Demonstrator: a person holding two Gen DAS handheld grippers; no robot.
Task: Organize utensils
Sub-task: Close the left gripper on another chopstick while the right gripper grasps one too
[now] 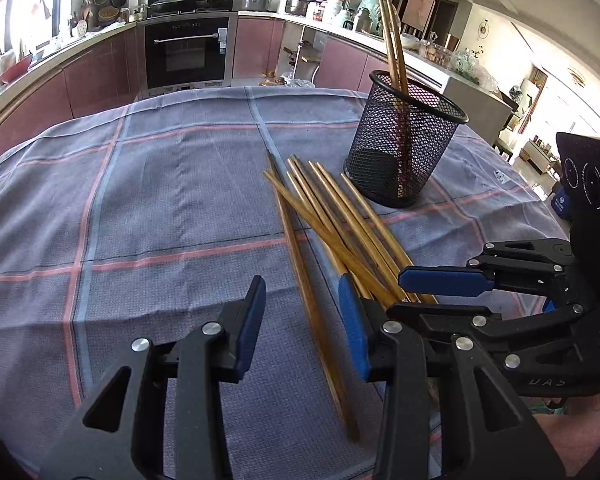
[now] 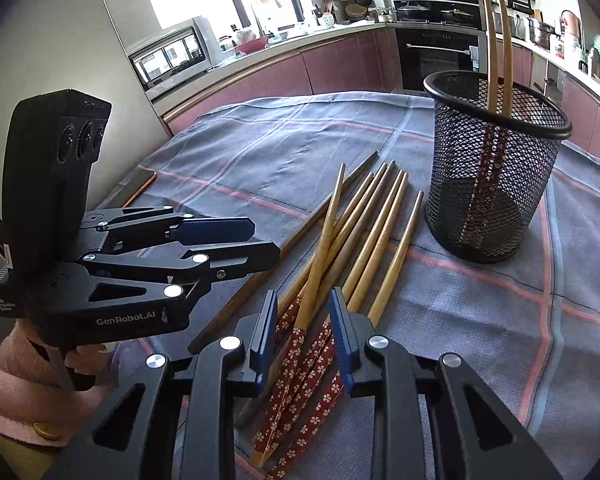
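Several wooden chopsticks (image 1: 332,216) with red flowered ends lie in a loose pile on the checked cloth; they also show in the right wrist view (image 2: 364,232). A black mesh holder (image 1: 404,140) stands upright behind them with two chopsticks (image 1: 394,40) in it; it also shows in the right wrist view (image 2: 492,168). My left gripper (image 1: 302,320) is open, its jaws either side of one chopstick lying apart at the pile's left. My right gripper (image 2: 304,332) is open over the pile's flowered ends, one raised chopstick between its jaws.
The blue-grey checked cloth (image 1: 140,208) covers the table. Behind it run kitchen counters, pink cabinets and an oven (image 1: 186,52). A microwave (image 2: 172,56) stands at the left. The right gripper's body (image 1: 540,300) sits close to the pile's right.
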